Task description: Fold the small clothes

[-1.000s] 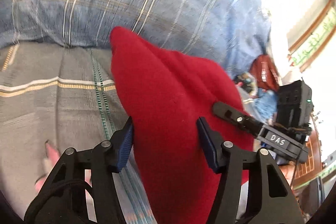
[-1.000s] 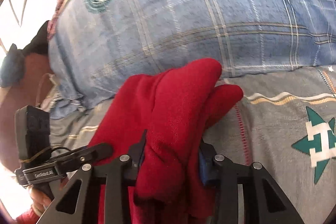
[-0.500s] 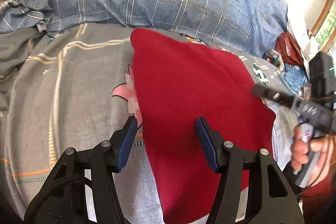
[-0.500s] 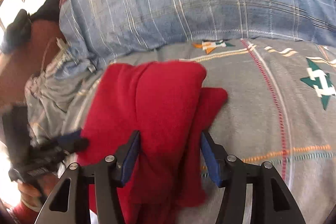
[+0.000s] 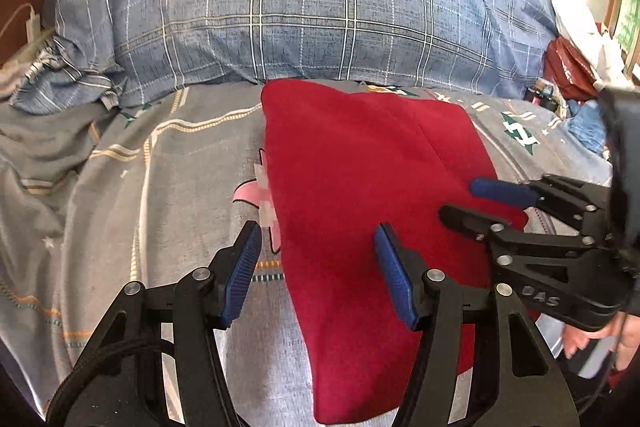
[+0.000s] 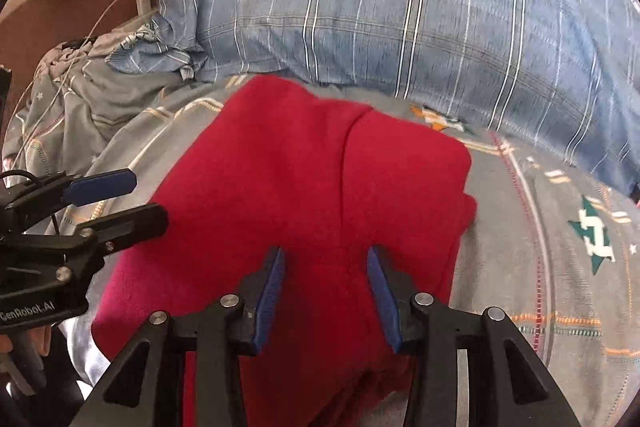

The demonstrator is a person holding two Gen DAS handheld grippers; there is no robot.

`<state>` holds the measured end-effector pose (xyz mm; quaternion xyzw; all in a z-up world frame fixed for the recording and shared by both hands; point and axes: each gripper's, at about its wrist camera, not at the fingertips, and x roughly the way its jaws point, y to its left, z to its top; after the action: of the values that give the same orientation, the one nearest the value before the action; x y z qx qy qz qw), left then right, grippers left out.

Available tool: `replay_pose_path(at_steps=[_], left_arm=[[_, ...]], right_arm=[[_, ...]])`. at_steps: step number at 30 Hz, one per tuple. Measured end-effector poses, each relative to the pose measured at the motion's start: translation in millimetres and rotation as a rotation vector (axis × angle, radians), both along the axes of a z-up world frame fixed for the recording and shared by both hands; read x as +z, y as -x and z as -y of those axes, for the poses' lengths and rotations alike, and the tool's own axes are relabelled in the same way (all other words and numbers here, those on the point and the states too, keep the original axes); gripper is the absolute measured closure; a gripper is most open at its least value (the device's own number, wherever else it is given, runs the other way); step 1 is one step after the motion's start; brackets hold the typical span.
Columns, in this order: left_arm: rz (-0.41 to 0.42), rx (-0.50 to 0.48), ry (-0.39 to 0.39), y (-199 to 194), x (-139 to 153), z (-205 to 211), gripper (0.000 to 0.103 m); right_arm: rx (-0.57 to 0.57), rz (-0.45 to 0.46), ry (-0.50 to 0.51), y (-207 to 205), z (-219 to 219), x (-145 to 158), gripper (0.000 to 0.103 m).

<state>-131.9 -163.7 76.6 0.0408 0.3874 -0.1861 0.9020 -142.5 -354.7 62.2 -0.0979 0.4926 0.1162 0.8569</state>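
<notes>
The red garment (image 5: 360, 187) lies on the bed (image 5: 140, 207), on the grey patterned sheet, with its far edge just in front of the blue checked pillow (image 5: 300, 7). It seems already folded at least once — a seam or fold line runs from the far edge toward the near side, and at the right edge a second layer shows under the top one. The shape is roughly a rectangle, though the near part is hidden under the tools, so I cannot say whether all edges are even.

The left tool (image 5: 316, 267) hangs over the left edge of the garment, its jaws about half apart; one pad is over the sheet and the other over the red cloth, and nothing is pinched between them. The right tool (image 6: 326, 287) is over the near right part of the garment. Its jaws have just been closing somewhat, and red cloth shows between the pads — but whether the pads press on it I cannot tell.

I judge the fold to be mostly done; what is left may be one more fold or some smoothing.
</notes>
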Motion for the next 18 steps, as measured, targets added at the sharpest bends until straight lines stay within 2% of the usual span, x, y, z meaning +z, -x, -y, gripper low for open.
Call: replay_pose_path(at_steps=[7, 11, 18], left_arm=[[0.055, 0.053, 0.012, 18.2, 14.9, -5.2, 0.044], [0.067, 0.062, 0.032, 27.6, 22.1, -6.6, 0.044], [0.083, 0.081, 0.05, 43.0, 33.9, -9.6, 0.044]], right_arm=[[-0.077, 0.05, -0.068, 25.1, 5.2, 40.3, 0.052], [-0.116, 0.071, -0.076, 40.5, 7.1, 55.7, 0.041], [-0.168, 0.078, -0.112, 59.0, 6.0, 68.5, 0.037]])
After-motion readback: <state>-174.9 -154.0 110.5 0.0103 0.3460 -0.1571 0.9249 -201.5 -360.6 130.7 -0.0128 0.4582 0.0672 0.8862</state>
